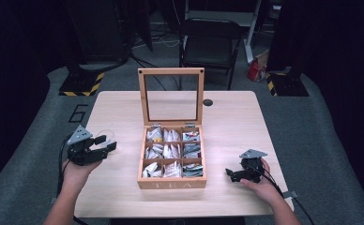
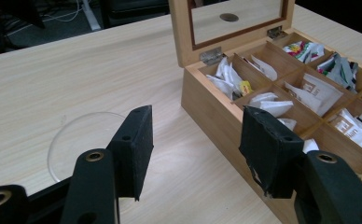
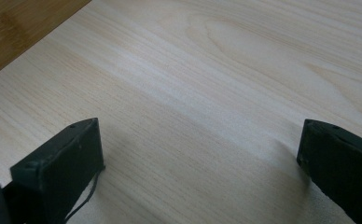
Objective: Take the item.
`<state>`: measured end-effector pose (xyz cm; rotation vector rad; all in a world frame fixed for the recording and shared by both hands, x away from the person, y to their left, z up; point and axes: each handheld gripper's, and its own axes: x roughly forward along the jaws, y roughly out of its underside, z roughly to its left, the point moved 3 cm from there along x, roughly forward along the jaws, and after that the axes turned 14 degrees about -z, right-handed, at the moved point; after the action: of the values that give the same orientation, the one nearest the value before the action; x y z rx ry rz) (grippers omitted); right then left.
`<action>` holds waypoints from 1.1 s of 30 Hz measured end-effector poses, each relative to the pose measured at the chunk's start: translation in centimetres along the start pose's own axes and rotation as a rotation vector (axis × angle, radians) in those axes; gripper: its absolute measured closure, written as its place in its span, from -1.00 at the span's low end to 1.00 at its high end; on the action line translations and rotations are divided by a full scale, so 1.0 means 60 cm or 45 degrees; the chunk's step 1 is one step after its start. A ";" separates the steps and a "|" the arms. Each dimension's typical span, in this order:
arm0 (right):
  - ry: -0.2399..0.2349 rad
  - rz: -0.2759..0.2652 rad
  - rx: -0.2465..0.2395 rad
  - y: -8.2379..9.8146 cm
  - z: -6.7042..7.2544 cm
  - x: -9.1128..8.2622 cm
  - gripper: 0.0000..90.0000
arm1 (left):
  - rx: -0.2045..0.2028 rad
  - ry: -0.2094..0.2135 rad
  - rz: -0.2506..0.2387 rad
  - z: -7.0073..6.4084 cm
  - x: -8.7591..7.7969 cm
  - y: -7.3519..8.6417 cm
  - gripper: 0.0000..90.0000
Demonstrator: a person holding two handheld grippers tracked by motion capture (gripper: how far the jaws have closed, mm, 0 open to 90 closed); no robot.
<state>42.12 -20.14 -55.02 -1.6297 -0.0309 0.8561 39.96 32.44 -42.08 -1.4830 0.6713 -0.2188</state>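
Reading "TEA" on the open wooden box's (image 1: 171, 183) front.

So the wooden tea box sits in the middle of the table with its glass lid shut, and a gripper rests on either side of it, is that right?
Not quite. The tea box is in the middle of the table, flanked by the left gripper and right gripper, but its glass lid stands open, upright, as the high view shows.
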 end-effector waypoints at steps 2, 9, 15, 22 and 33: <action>-0.001 0.003 0.000 0.000 0.000 0.000 -1.00 | 0.001 0.016 0.013 -0.005 -0.001 0.005 -0.02; -0.001 0.003 0.000 0.000 0.000 0.000 -1.00 | -0.002 0.041 0.028 -0.016 -0.002 0.026 -0.02; 0.002 0.001 0.001 0.000 0.000 0.000 -1.00 | -0.012 0.057 0.045 -0.022 -0.002 0.046 -0.02; 0.003 0.000 0.002 0.000 0.000 0.000 -1.00 | -0.053 0.064 0.047 -0.026 -0.002 0.070 -0.02; 0.000 0.007 -0.004 0.001 0.001 -0.001 -1.00 | -0.057 0.049 0.071 -0.024 -0.008 0.101 -0.02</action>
<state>42.02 -20.16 -55.02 -1.6335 -0.0281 0.8606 37.20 32.15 -47.69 -1.5039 0.7521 -0.1906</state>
